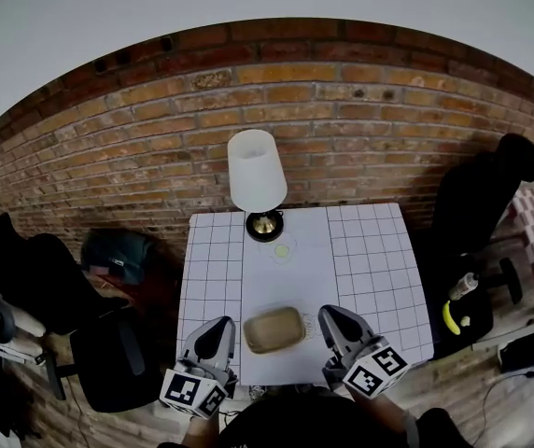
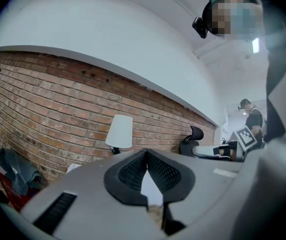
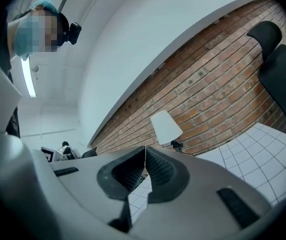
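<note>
Head view shows the shallow tan rectangular tray [image 1: 274, 329] lying untouched near the front edge of the white gridded table [image 1: 379, 269], with the left gripper [image 1: 218, 332] and right gripper [image 1: 334, 322] just beside it, both with jaws pressed together on nothing.

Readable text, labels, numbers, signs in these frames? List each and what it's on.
No legible text anywhere.
Cubes on left gripper and right gripper: black-and-white square markers only, no letters or digits.
Pale tag on blue bag on the floor: too small to read.
No print visible on lamp, tan tray or checked table.
</note>
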{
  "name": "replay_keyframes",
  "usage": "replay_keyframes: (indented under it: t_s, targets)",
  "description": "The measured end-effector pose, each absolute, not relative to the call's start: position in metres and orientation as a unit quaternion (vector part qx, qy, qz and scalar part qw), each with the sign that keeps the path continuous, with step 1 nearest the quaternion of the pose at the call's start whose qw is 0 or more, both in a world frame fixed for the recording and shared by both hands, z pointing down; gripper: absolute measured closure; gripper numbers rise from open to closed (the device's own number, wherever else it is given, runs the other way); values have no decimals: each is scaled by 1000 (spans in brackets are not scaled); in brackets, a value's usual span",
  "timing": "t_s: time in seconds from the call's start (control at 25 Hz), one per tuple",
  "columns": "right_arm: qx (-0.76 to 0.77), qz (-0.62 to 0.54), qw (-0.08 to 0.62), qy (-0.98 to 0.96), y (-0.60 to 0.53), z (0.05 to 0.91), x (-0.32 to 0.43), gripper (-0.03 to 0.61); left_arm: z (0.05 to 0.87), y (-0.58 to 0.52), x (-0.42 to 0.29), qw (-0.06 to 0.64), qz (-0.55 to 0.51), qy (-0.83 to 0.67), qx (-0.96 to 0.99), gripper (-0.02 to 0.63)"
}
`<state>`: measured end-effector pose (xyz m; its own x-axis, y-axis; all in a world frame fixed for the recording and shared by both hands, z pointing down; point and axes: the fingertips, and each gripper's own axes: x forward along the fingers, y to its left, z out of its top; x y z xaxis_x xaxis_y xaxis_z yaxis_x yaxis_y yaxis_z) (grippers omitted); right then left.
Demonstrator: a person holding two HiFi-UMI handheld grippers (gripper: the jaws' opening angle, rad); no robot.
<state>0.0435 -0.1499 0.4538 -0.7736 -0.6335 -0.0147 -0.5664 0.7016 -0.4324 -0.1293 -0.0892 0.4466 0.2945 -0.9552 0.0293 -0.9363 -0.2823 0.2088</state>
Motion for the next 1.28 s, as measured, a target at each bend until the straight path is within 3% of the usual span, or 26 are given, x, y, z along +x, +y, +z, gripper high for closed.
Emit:
replay_keyframes:
  t_s: [0.68, 1.2, 1.28]
  targets:
    - [-428, -219, 56, 875, -141, 522, 17, 572, 510, -104, -158, 121, -4, -509, 852, 603]
    - [-433, -251, -9, 866, -144, 588, 10, 571, 584, -109, -149, 205, 36, -481, 852, 603]
    - [-432, -260, -22, 864, -144, 599, 9, 539, 595, -110, -148, 223, 40, -480, 847, 603]
